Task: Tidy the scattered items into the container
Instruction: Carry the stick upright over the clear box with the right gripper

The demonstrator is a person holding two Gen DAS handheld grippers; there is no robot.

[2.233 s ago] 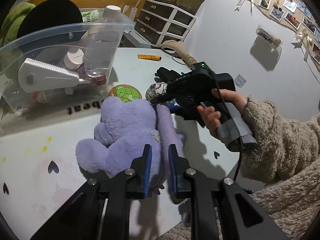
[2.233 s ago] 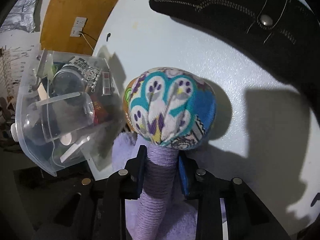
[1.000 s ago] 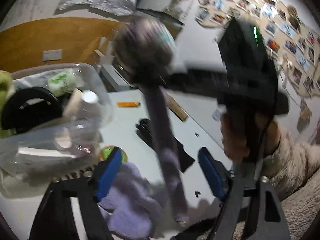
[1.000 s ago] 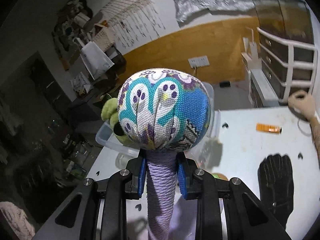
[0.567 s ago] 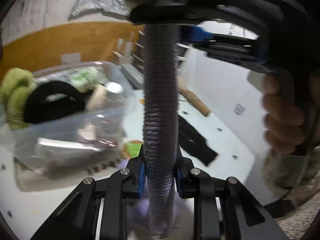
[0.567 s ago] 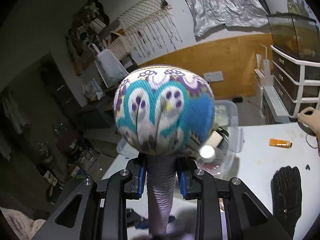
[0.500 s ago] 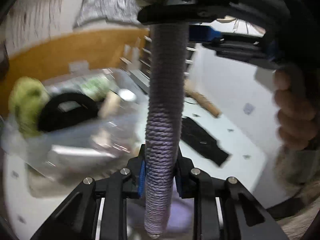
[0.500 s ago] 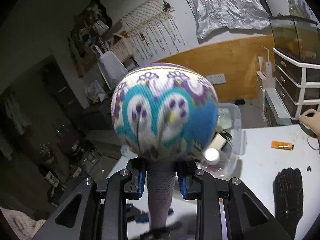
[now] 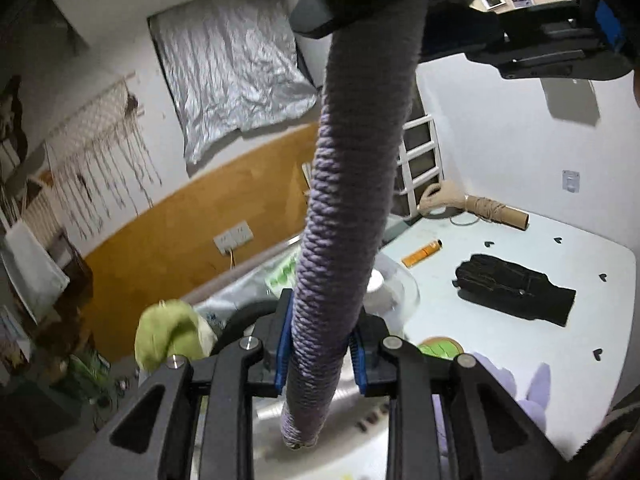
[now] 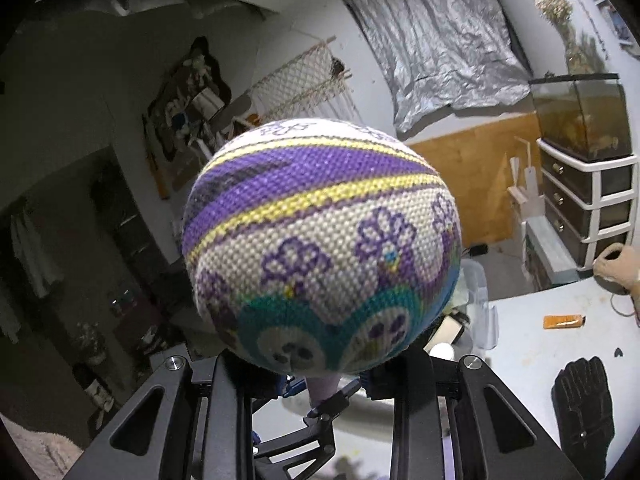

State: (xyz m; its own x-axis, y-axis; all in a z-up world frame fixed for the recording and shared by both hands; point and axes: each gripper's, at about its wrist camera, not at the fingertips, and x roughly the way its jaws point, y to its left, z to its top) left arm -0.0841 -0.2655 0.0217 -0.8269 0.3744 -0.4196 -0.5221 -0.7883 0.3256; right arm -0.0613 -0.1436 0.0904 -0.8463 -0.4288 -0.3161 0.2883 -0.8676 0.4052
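Both of my claws gripped the same toy: a long stick wound in lilac cord (image 9: 340, 248), topped by a fabric ball (image 10: 320, 248) patterned with purple flowers, yellow and purple stripes and teal scallops. My left claw (image 9: 320, 356) pinched the cord shaft near its lower end, blue pads pressed against both sides, and pointed slightly downward, while my right claw (image 10: 326, 380) held the shaft just under the ball, higher up. The toy hung in the air above the clear plastic container (image 9: 396, 292), not yet inside it. From the left wrist I saw a green plush (image 9: 168, 336) at the container, a purple plush (image 9: 516, 384) on the tabletop (image 9: 520, 248), and a black glove (image 9: 516, 288) beyond. Only the right wrist showed the ball, which filled that view, plus a white drawer unit (image 10: 588, 208) behind.
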